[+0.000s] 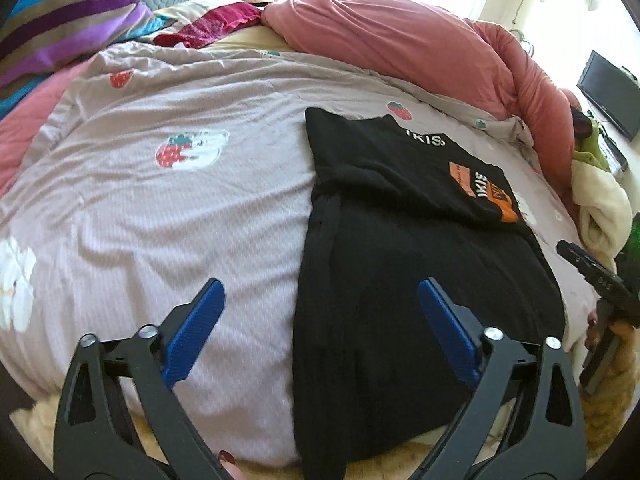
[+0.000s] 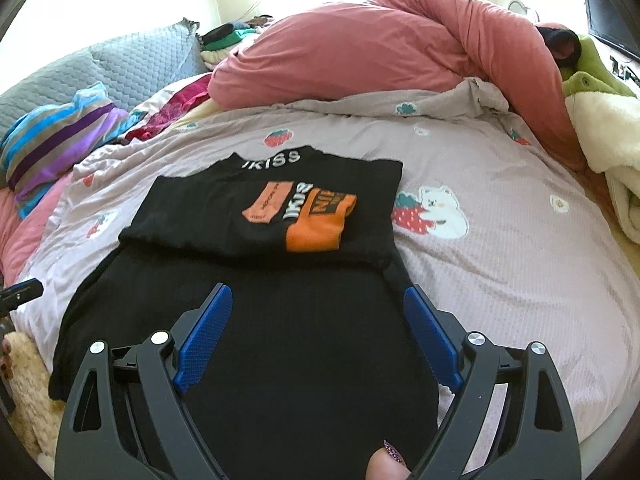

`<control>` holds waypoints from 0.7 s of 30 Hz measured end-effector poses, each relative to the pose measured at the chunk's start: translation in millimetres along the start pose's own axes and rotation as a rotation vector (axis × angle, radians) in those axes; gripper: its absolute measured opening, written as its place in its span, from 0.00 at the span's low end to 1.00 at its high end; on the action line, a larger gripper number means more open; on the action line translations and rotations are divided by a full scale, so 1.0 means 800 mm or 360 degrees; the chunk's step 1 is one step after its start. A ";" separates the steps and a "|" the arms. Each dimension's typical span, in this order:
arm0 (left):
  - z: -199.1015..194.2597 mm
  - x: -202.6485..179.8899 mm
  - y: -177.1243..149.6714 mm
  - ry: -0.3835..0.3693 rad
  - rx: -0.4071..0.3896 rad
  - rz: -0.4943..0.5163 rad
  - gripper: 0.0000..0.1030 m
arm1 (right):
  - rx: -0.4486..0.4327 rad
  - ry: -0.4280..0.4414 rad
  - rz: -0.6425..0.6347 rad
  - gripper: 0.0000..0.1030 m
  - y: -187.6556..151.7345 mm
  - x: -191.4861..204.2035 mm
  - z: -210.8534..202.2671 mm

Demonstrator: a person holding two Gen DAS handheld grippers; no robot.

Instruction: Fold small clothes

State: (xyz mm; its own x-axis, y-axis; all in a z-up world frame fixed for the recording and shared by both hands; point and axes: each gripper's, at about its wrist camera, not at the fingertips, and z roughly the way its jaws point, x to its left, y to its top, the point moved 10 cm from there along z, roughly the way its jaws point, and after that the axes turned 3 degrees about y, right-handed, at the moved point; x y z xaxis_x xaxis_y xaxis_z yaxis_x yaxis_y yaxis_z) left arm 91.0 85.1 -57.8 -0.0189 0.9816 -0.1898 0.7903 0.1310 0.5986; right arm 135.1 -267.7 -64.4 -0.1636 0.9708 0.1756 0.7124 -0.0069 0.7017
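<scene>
While the black knit garment with orange and white lettering (image 2: 264,264) lies partly folded on the pale strawberry-print bedspread (image 1: 160,208), the left gripper (image 1: 320,312) and right gripper (image 2: 316,316) both hover spread wide above it, holding nothing.

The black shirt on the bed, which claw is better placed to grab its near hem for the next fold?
Probably the right claw: it is open, with the black shirt centred between its fingers. The left claw, also open, sits off the shirt's left edge, half over the strawberry bedsheet.
</scene>
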 end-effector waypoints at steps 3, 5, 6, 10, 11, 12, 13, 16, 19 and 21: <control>-0.002 0.005 -0.016 -0.0021 0.0032 -0.0039 0.65 | 0.0002 0.0018 0.0004 0.84 -0.008 0.003 -0.005; 0.000 0.008 -0.027 -0.0036 0.0068 -0.0059 0.56 | -0.0001 0.0029 0.0000 0.84 -0.011 0.005 -0.009; 0.001 0.009 -0.031 -0.0038 0.0083 -0.0067 0.51 | -0.0003 0.0031 -0.0003 0.84 -0.012 0.006 -0.011; 0.001 0.010 -0.051 -0.0107 0.0143 -0.0113 0.37 | -0.0008 0.0041 -0.0010 0.84 -0.017 0.007 -0.018; 0.002 0.010 -0.056 -0.0117 0.0159 -0.0121 0.33 | -0.0007 0.0044 -0.0012 0.84 -0.018 0.007 -0.019; 0.003 0.010 -0.062 -0.0128 0.0183 -0.0131 0.32 | -0.0005 0.0044 -0.0015 0.84 -0.020 0.007 -0.020; 0.003 0.010 -0.066 -0.0134 0.0198 -0.0138 0.32 | -0.0002 0.0043 -0.0018 0.84 -0.022 0.007 -0.020; 0.006 0.010 -0.080 -0.0153 0.0247 -0.0156 0.30 | 0.0013 0.0050 -0.0025 0.84 -0.029 0.008 -0.022; 0.011 0.010 -0.091 -0.0159 0.0294 -0.0171 0.30 | 0.0037 0.0050 -0.0042 0.84 -0.040 0.010 -0.022; 0.014 0.010 -0.096 -0.0165 0.0317 -0.0180 0.30 | 0.0051 0.0045 -0.0050 0.84 -0.047 0.010 -0.024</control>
State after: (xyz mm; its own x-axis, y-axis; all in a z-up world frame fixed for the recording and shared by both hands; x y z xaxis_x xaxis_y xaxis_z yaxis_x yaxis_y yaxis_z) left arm 37.0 81.7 -113.8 -0.0590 0.9414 -0.3320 0.8920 0.1991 0.4059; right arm 94.3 -264.6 -76.3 -0.2051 0.9632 0.1740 0.7282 0.0314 0.6847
